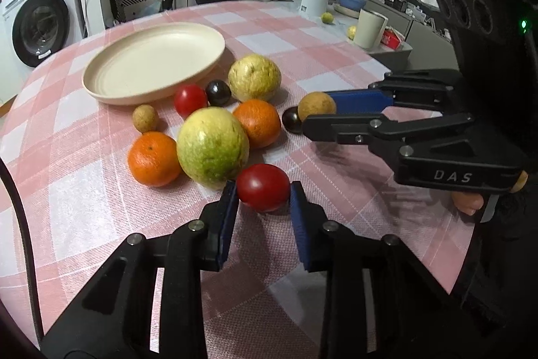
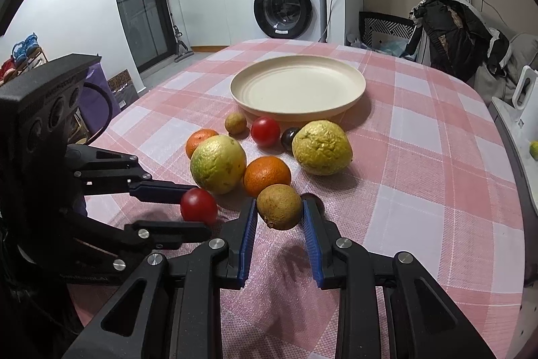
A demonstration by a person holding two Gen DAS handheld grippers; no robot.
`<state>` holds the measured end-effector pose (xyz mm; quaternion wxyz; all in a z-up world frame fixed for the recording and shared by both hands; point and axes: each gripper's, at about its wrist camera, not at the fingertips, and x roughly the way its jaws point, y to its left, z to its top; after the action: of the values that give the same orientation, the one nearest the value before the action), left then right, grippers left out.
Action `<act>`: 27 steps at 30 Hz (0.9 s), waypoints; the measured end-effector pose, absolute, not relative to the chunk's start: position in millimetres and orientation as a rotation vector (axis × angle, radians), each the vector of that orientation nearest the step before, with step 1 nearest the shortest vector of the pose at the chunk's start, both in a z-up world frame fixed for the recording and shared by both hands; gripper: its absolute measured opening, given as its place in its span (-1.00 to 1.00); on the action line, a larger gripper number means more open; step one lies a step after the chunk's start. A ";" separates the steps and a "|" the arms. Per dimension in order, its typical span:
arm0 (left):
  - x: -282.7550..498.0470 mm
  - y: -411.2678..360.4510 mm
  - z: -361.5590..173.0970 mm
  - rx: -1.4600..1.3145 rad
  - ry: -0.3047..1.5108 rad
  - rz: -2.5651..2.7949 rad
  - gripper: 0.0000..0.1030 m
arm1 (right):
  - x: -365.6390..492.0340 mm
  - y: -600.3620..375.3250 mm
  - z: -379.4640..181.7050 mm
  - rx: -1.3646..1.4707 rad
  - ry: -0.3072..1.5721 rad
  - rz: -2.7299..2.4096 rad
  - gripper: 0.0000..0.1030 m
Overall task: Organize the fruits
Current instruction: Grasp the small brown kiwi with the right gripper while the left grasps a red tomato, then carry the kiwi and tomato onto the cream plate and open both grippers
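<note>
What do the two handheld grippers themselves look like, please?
Both the left gripper and the right gripper are matte black linkages with silver pivot screws and blue ribbed pads on the fingers. The right one carries white "DAS" lettering and a green light.

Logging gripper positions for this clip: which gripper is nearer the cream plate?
Neither clearly. The left gripper is closed on a red tomato and the right gripper on a small brown fruit, both across the fruit cluster from the cream plate.
</note>
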<state>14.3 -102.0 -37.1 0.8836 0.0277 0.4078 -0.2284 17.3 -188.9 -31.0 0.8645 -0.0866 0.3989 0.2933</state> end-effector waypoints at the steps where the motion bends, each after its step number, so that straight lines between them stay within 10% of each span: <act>1: 13.1 -100.8 -35.1 0.056 0.842 -0.473 -0.46 | 16.9 -189.2 -29.9 -0.179 0.829 0.615 -0.45; 27: 3.7 -43.0 22.4 -0.051 0.667 -0.351 -0.46 | 26.2 -183.4 -1.8 -0.120 0.704 0.599 -0.45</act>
<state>3.7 -43.0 22.4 0.9295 -0.0247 0.3258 -0.1712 26.2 -183.4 -1.8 0.8934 -0.0580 0.3392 0.2889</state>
